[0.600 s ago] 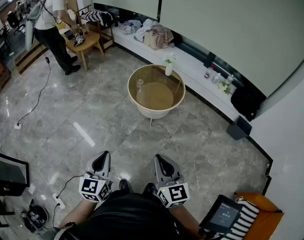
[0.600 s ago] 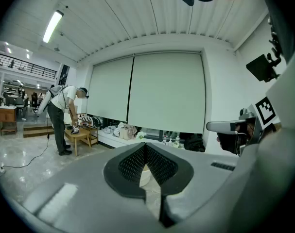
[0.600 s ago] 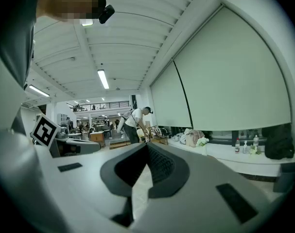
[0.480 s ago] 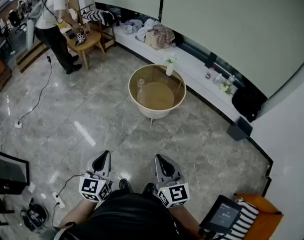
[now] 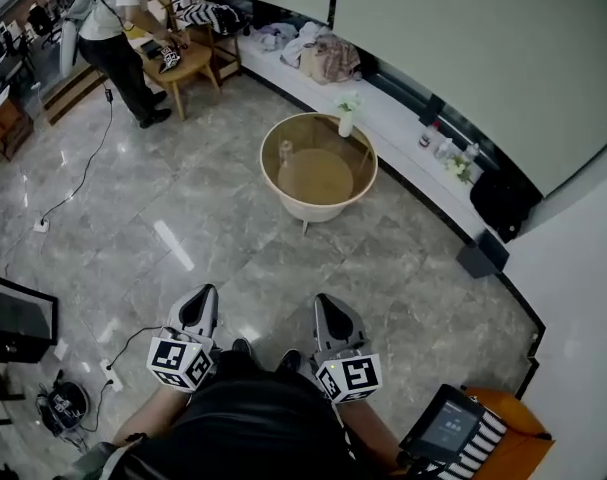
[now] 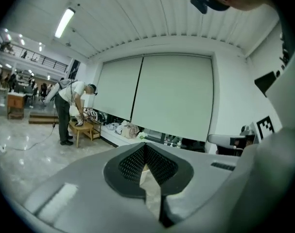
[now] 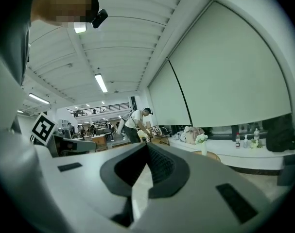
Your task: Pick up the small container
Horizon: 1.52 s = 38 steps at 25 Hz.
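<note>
A small clear container [image 5: 284, 153] stands on the glass top of a round wooden-rimmed table [image 5: 366, 190] in the middle of the head view. A white vase with flowers [image 5: 346, 123] stands at the table's far rim. My left gripper [image 5: 205, 298] and right gripper [image 5: 326, 303] are held side by side close to my body, well short of the table, and point toward it. Both are shut with nothing between the jaws. In the left gripper view the fingertips [image 6: 146, 147] meet. The right gripper view shows its jaws closed too, and the vase [image 7: 203, 144] far off.
A person [image 5: 118, 23] bends over a small wooden table [image 5: 183, 68] at the back left. A white ledge [image 5: 403, 133] with clothes and bottles runs along the wall. A black bag [image 5: 498, 203], a cable [image 5: 73, 188] on the floor, and an orange chair [image 5: 513, 443] are nearby.
The head view has shifted a little, so the table sits slightly higher in the frame. My left gripper has drifted a bit to the left. Both grippers remain shut.
</note>
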### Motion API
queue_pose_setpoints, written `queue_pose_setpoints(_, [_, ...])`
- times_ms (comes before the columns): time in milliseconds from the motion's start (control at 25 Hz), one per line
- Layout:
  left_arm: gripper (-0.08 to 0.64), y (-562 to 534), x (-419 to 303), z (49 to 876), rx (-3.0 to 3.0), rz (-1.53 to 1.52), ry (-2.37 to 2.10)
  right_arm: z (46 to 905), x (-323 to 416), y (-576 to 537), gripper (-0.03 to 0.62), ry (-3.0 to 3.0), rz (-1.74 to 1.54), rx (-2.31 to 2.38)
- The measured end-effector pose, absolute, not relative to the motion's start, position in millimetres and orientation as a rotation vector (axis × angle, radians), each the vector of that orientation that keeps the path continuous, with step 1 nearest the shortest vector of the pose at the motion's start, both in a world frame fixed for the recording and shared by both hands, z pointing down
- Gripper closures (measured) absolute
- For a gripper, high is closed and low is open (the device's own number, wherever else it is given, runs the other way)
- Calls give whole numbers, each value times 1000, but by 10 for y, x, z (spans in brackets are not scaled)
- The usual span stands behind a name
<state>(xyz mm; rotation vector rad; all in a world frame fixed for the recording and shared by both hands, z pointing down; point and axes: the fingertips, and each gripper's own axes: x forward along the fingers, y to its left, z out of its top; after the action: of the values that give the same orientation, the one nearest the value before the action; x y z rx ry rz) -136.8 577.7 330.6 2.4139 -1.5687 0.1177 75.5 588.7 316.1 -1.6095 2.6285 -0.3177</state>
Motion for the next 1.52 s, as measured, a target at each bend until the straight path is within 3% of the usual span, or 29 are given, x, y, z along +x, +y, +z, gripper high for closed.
queue_pose_setpoints(400, [557, 5559, -1449, 3370, 2332, 103, -1550, 3230, 846, 5671, 586, 2665, -311, -1687])
queue_pose_setpoints(1040, [557, 3594, -1806, 3555, 2385, 100, -1457, 3389, 799, 4041, 586, 2581, -419, -1935])
queue_pose_setpoints(1520, [557, 3013, -2176, 3793, 2297, 138, -1486, 3533, 423, 3425, 586, 2671, -393, -1944])
